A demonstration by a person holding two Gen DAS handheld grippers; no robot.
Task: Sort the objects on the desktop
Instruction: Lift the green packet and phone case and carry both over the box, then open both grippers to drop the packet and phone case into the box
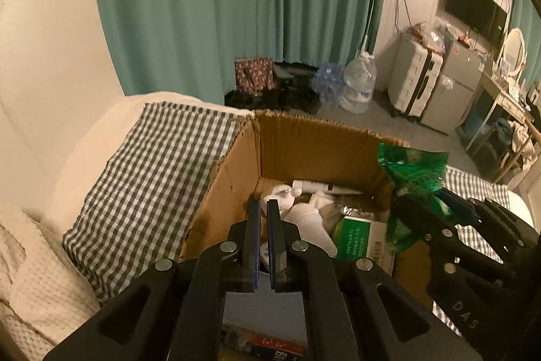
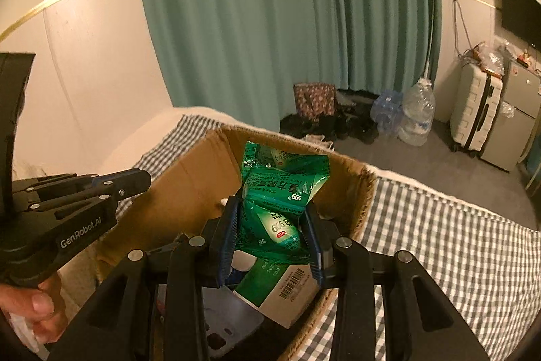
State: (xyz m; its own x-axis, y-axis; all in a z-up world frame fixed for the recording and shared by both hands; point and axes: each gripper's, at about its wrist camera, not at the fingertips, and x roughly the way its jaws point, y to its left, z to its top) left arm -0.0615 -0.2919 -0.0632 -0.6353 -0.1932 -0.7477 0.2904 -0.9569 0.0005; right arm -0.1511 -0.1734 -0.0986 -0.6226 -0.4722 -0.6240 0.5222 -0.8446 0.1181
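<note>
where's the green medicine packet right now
The green medicine packet is clamped between the right gripper fingers, held over the open cardboard box, just above a green-and-white carton inside; the left wrist view shows it at the box's right side.

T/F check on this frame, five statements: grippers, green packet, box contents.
1. The right gripper grips a green packet. True.
2. The left gripper holds a white bottle. False: its jaws are shut on nothing.
3. The cardboard box is closed. False: it is open, with items inside.
4. A green-and-white carton lies in the box. True.
5. The box sits on a bare wooden desk. False: checked cloth lies beside it.
</note>
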